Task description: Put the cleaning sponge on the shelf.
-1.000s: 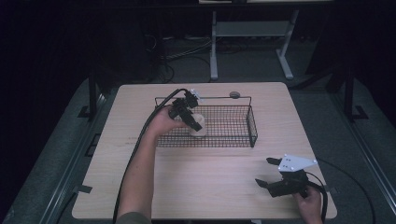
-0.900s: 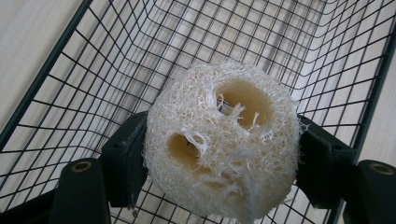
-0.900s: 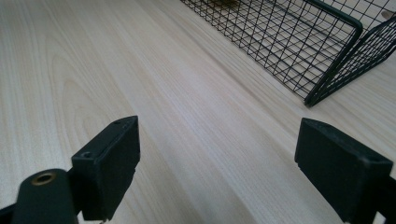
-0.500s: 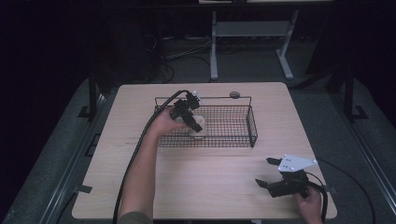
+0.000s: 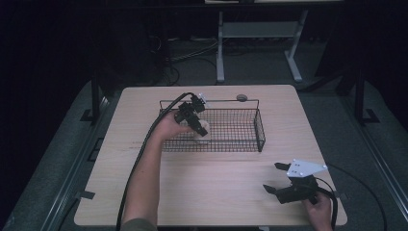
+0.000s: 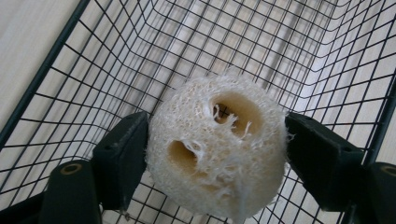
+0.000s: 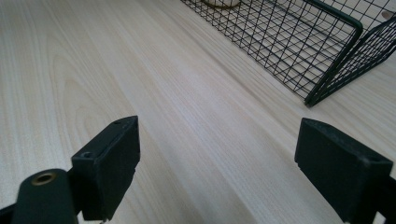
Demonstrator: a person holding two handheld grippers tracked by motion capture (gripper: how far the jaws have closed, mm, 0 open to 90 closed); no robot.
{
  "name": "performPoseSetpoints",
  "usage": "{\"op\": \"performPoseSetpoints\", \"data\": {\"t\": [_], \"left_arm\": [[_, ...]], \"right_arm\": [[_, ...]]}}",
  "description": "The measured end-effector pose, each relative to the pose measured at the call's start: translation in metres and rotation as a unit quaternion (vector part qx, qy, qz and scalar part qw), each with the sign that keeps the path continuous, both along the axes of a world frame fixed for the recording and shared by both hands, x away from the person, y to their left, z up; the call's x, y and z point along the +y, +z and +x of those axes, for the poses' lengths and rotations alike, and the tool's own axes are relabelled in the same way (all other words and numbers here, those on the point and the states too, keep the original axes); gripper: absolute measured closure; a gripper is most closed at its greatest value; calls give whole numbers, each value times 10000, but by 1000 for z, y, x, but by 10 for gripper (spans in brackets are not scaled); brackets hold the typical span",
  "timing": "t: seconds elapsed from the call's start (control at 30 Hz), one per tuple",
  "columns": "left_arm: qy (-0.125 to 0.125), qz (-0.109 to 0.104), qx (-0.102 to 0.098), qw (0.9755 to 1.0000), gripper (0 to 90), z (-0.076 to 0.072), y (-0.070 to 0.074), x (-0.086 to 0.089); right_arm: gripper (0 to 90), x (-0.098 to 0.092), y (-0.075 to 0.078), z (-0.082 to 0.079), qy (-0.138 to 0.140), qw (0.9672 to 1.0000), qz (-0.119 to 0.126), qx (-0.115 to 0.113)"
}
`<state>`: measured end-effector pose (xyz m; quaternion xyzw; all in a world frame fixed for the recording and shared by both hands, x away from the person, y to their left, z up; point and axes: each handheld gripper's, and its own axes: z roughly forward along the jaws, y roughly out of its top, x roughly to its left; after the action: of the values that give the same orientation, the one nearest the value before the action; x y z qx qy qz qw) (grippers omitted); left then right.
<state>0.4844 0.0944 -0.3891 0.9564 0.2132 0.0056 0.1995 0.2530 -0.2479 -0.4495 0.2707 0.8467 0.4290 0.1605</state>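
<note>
Loofah piece (image 5: pixel 201 128) sits clamped in the left gripper (image 5: pixel 192 118) inside the wire basket (image 5: pixel 260 130), seen from above. Left gripper view: both jaws press its sides (pale, holed). Right gripper (image 7: pixel 217 163) gapes, empty, over the table (image 7: pixel 177 107).

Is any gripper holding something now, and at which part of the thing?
The left gripper holds a loofah piece by its two opposite sides, inside the wire basket. The right gripper is open and holds nothing.
</note>
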Motion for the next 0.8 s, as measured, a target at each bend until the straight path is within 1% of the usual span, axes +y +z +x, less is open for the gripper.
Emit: {"op": "performPoseSetpoints", "data": {"t": [0.4,0.63,0.8], "left_arm": [[52,-131,-33,9999,217,-3,10,7],[7,-132,-123,9998,214,-6,14,8],[31,-201,-158,9997,215,-8,19,10]], "right_arm": [[135,0,0,0,10,10000,15,-12],[136,0,0,-1,-19,10000,30,19],[135,0,1,-1,-24,10000,23,49]]}}
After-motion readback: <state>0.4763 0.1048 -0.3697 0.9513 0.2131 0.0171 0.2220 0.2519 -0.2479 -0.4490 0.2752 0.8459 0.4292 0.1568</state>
